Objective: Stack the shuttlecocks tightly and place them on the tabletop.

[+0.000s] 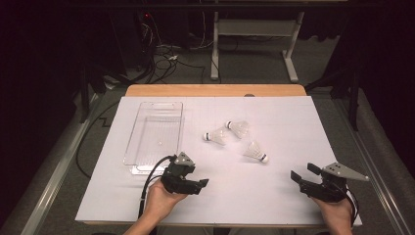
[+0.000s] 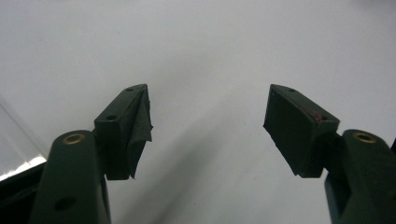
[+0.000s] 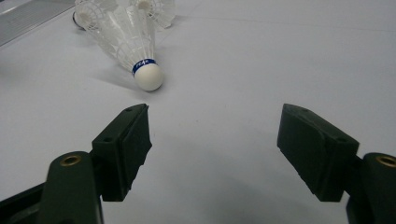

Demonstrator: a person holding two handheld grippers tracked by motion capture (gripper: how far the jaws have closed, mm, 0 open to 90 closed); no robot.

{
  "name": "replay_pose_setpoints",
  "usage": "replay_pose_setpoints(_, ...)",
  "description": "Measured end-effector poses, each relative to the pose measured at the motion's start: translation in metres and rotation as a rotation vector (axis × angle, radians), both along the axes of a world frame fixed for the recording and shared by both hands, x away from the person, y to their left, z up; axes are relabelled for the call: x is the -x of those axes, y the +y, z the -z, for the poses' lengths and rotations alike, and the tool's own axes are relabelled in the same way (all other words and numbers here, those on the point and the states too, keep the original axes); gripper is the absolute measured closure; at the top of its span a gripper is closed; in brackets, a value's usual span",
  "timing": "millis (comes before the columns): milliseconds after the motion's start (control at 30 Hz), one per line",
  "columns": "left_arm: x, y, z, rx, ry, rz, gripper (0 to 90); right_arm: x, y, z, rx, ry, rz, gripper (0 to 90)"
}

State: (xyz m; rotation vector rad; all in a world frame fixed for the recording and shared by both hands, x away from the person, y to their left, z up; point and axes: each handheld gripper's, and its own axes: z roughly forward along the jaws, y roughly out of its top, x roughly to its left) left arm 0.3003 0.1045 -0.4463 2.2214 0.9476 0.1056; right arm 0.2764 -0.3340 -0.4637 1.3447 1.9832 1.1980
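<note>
Three white shuttlecocks lie in the middle of the white table sheet: one (image 1: 215,136) at left, one (image 1: 238,128) behind it and one (image 1: 256,152) nearest the front, with its cork tip toward the right. My left gripper (image 1: 200,185) is held low near the front edge, pointing right, its jaws wide apart over bare sheet (image 2: 208,112). At the front right, my right gripper (image 1: 303,173) points left toward the shuttlecocks. It is open and empty (image 3: 215,135), and the nearest shuttlecock (image 3: 128,44) lies a short way ahead of its left jaw.
A clear plastic tray (image 1: 147,147) sits empty at the left of the sheet, just behind my left gripper; its edge (image 2: 16,161) is close by that gripper's left jaw. The wooden table edge (image 1: 215,90) runs along the back, with table legs and cables on the floor beyond.
</note>
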Motion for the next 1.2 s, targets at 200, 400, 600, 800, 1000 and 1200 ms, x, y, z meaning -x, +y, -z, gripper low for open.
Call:
replay_pose_setpoints(200,0.003,0.004,0.0,0.005,-0.005,-0.006,32.6,0.0,0.0,0.0,-0.001,0.0,0.001,26.1)
replay_pose_setpoints(400,0.005,0.01,0.001,0.013,-0.003,-0.021,32.3,0.0,0.0,0.0,0.001,0.0,0.0,26.1)
replay_pose_setpoints(600,0.008,0.016,0.001,0.018,-0.009,-0.032,32.3,0.0,0.0,0.0,0.0,0.0,0.003,26.1)
replay_pose_setpoints(800,0.011,0.021,0.001,0.021,-0.014,-0.044,31.5,0.0,0.0,0.0,0.001,0.0,0.002,26.1)
replay_pose_setpoints(1000,0.014,0.028,0.001,0.018,-0.022,-0.053,31.5,0.0,0.0,0.0,0.001,0.001,0.002,26.1)
replay_pose_setpoints(1200,0.017,0.035,0.001,0.012,-0.035,-0.07,31.6,0.0,0.0,0.0,0.001,0.001,0.003,26.0)
